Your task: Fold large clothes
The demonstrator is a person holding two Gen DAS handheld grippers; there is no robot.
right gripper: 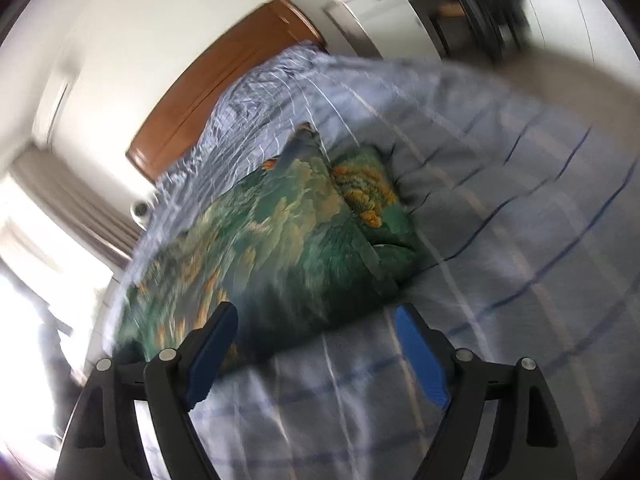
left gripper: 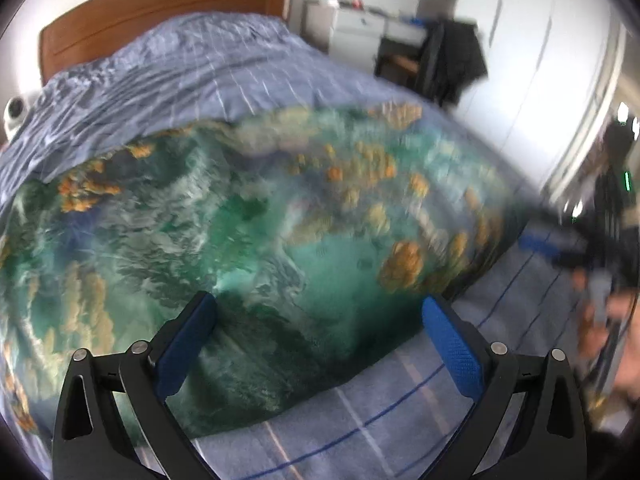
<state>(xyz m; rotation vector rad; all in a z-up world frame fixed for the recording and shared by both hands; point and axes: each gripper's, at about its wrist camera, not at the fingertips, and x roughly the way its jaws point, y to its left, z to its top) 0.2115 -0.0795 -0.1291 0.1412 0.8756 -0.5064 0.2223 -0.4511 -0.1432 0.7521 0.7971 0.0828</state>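
Both claws are seen released and empty above a bed, jaws spread wide with nothing between the blue pads. The left gripper [left gripper: 318, 344] is held low over the near edge of a green garment with an orange-and-cream print [left gripper: 248, 248], apparently so that the hem can be taken next. In the left wrist view the garment is spread broadly from 9 o'clock across to 3 o'clock, flat enough for a fold to be judged possible. The right gripper [right gripper: 316, 354] is held over the blue checked bedsheet [right gripper: 500, 240], just off the garment's corner, with the cloth [right gripper: 288, 240] lying from 8 o'clock up toward 12 o'clock and one end already bunched over. Heavy blur is shown in both views. Farther off, a rumpled blue duvet [left gripper: 180, 80] is heaped against the wooden headboard [left gripper: 160, 4]; a white cabinet [left gripper: 356, 36] and a dark chair [left gripper: 452, 60] are seen at 1 o'clock.
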